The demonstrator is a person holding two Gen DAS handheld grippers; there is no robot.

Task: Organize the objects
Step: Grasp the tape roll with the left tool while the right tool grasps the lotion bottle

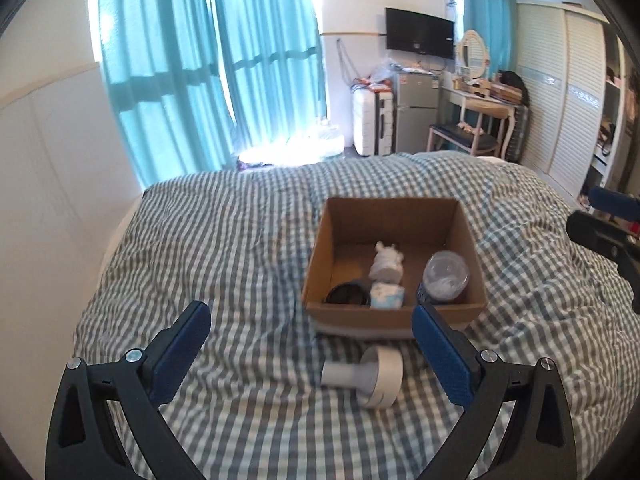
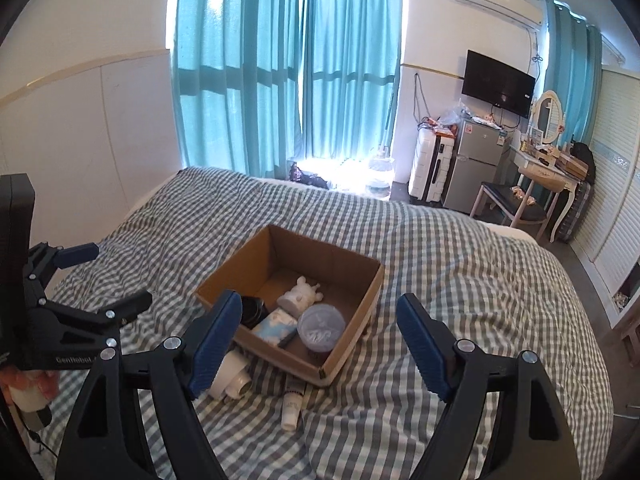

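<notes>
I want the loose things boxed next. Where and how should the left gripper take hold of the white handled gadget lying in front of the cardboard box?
Grip the white handled gadget by its narrow cylindrical handle, coming from above. It lies on its side on the checked duvet, its wide round head toward the right, and the open left gripper already straddles it. The handle probably fits between the fingers better than the head.

Open cardboard box [image 1: 394,312] on bed holds items; white dumbbell-shaped object [image 1: 366,376] lies beside.

Home bedroom: bed under gingham duvet [image 2: 460,272], teal curtains [image 2: 280,80] over window, wall TV [image 2: 498,82], small fridge [image 2: 476,168], suitcase [image 2: 432,168], dressing table with mirror [image 2: 550,118], louvred wardrobe [image 1: 560,92].
</notes>
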